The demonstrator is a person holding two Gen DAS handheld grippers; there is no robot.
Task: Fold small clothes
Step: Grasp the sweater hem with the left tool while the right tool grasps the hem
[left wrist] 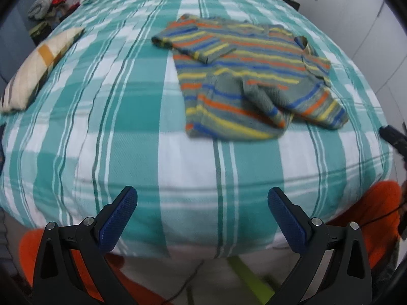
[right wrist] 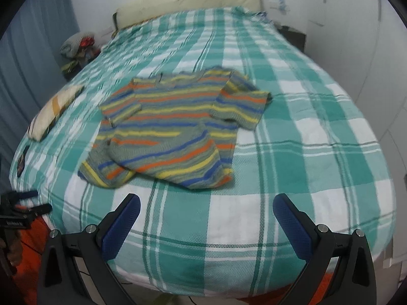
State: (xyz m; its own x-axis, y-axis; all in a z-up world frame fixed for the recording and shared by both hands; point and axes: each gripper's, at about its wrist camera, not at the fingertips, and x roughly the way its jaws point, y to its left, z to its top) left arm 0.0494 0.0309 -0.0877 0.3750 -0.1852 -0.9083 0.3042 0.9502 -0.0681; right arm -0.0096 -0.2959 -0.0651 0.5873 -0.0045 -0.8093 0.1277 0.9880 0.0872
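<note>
- At the far left, beside the bed, a pile of clothes (right wrist: 76, 48) lies on something low and dark near a grey-blue curtain (right wrist: 28, 58).
- A small cream pillow (left wrist: 38, 68) with an orange patch and dark stripes lies on the left edge of the bed, well apart from the sweater.
- The left gripper (left wrist: 202, 218) is over the near edge of the bed; its two blue pads are wide apart and hold nothing.
- The bed cover (right wrist: 318, 152), a green and white check, spreads over the whole bed and is a little wrinkled.
- The striped sweater (right wrist: 165, 132), grey-green with orange, yellow and blue bands, lies near the middle of the cover. Its lower part is bunched and partly turned over on itself, and both short sleeves lie on the body side.
- The right gripper (right wrist: 206, 221) is also over the near edge, in front of the sweater and not touching it; its jaws stand wide open and empty.
- A cream headboard (right wrist: 188, 0) stands at the far end of the bed, against the white wall.
- At the far right corner of the bed a dark piece of furniture (right wrist: 292, 36) is partly hidden.
</note>
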